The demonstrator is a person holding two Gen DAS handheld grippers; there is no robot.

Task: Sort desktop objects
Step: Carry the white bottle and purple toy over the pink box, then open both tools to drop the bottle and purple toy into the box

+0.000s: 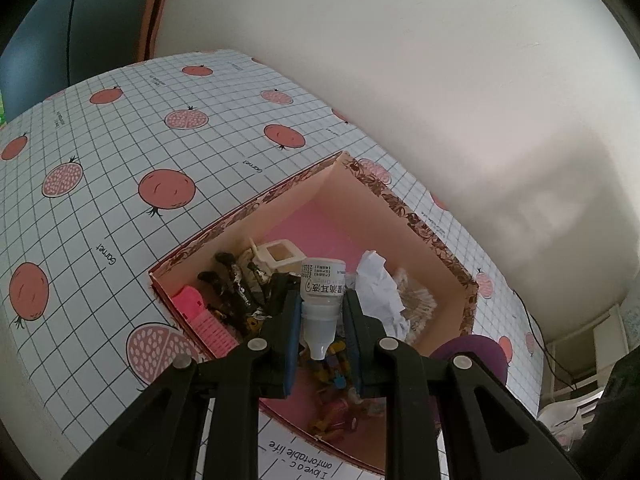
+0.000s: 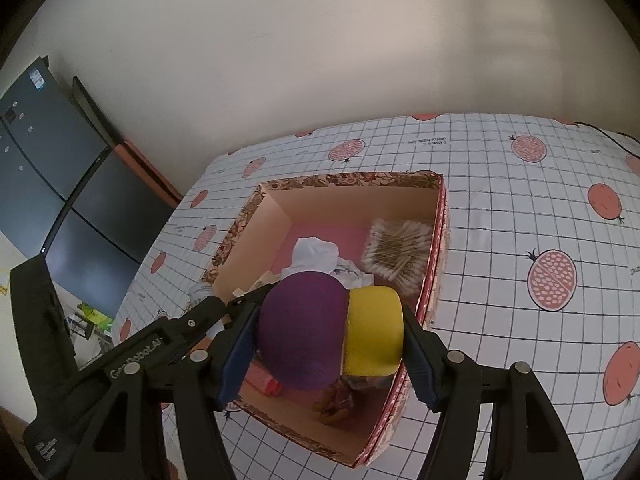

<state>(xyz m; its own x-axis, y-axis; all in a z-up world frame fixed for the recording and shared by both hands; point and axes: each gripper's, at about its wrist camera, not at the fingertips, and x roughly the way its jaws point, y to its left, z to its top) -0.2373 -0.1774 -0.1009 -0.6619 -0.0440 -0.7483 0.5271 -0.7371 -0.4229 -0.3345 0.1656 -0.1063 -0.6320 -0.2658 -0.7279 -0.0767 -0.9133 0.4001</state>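
Hovering over one pink box (image 2: 436, 216), the left gripper (image 1: 322, 316) is pinching one Chinese-labelled dropper bottle (image 1: 322, 292), the right gripper (image 2: 330, 336) squeezing one purple-and-yellow sponge (image 2: 320, 332).

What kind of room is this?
Probably a home room or study: a table with a pomegranate-print cover, a box of odds and ends like cotton swabs, and a dark screen nearby.

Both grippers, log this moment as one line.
left gripper: shut on dropper bottle | right gripper: shut on purple-yellow object | both above box
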